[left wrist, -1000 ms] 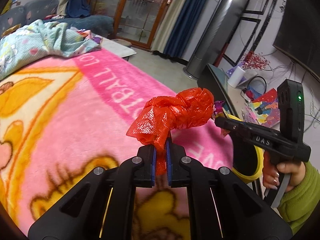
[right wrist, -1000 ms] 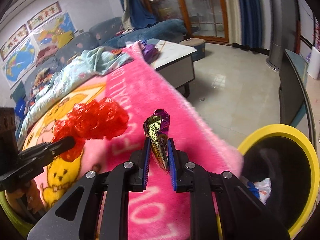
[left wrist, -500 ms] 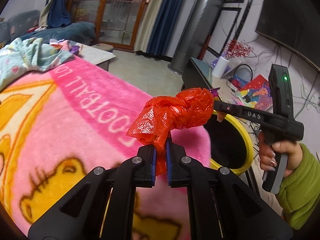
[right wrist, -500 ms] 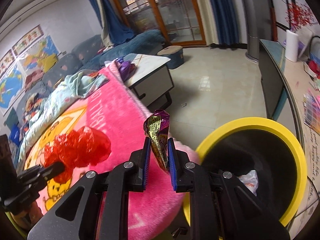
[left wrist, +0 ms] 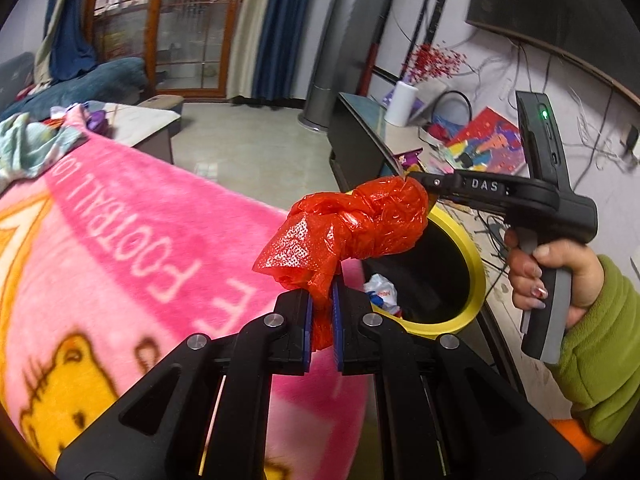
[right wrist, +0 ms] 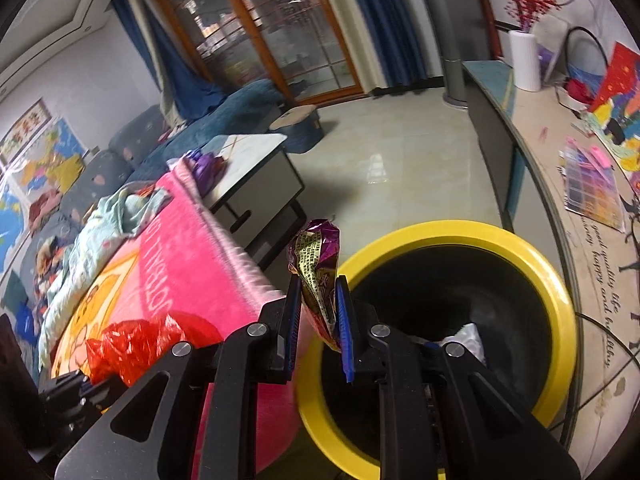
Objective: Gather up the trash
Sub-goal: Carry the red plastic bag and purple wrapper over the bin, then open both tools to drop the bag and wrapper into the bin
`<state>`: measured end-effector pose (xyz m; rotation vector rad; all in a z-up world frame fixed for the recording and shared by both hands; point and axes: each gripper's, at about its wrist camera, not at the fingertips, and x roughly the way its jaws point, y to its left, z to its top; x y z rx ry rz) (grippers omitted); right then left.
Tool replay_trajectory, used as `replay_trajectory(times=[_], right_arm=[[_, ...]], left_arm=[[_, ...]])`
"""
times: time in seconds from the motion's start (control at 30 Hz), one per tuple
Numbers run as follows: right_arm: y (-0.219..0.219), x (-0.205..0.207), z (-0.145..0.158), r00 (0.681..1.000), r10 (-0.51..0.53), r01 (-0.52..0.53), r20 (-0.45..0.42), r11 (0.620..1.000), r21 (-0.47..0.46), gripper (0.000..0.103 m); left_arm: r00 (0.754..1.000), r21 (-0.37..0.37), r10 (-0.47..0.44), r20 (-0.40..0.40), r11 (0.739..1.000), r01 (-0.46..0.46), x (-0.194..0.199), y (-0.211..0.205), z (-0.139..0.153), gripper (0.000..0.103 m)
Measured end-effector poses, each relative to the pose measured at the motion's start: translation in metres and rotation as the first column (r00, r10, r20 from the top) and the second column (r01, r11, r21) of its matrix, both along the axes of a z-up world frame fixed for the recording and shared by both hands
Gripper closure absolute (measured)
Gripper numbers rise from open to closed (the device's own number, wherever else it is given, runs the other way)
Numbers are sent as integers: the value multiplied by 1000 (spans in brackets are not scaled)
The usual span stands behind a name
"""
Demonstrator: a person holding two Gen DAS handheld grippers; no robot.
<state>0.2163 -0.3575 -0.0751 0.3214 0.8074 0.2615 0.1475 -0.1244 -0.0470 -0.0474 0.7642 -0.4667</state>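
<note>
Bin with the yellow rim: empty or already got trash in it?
Not empty: the bin holds crumpled white trash at its bottom.

left claw [left wrist: 322,312] clamped, right claw [right wrist: 318,320] slightly parted, both raised

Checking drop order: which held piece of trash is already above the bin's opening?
The purple foil wrapper in the right tool, at the yellow bin rim. The red plastic bag hangs over the pink blanket.

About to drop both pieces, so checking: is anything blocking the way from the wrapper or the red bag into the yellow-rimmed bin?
Nothing visible does. The bin is open-topped, with the wrapper in the right tongs at its rim. The red bag in the left tongs is just beside the rim.
</note>
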Motion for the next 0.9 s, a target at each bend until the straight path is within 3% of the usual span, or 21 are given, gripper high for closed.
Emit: replay_trajectory(times=[0.3,0.8,0.83,0.9], right_arm=[[-41,-3,-18,995,-83,83,-62,997,2,86],[-94,-15,-50,976,-161,171,-148,984,51,83],[-96,-16,-50,975,-165,175,-150,983,52,77],[-100,-18,-50,973,-178,187,-150,981,46,63]], left_arm=[[995,61,-100,-27,993,101,11,-49,-14,99],[973,179,-211,-89,958,224,35,-124,-49,98],[973,176,-213,-93,958,227,37,-127,-49,92],[974,172,-207,-87,960,220,40,-128,-48,69]])
